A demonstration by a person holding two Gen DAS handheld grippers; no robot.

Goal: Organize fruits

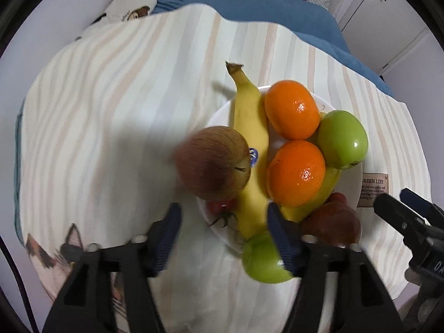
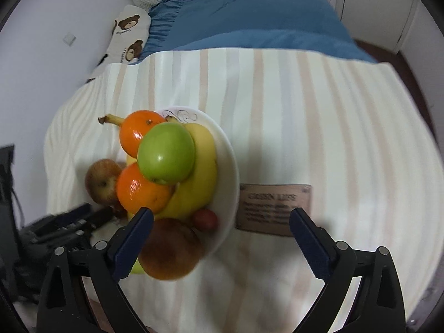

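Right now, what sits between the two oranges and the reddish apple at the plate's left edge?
A banana lies lengthwise between the oranges and the reddish apple; the left wrist view shows it.

The left gripper (image 1: pixel 223 224) has black plastic arms with long cut-out slots, and round silver screws sit near its dark blue ridged fingers (image 1: pixel 280 233). The right gripper (image 2: pixel 222 231) looks the same: black arms, silver screws, dark blue fingers (image 2: pixel 306 240) with tiny teeth along the edge.

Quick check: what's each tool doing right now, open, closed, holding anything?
Left tool: open, holding nothing, above the plate of fruit.
Right tool: open wide, holding nothing.
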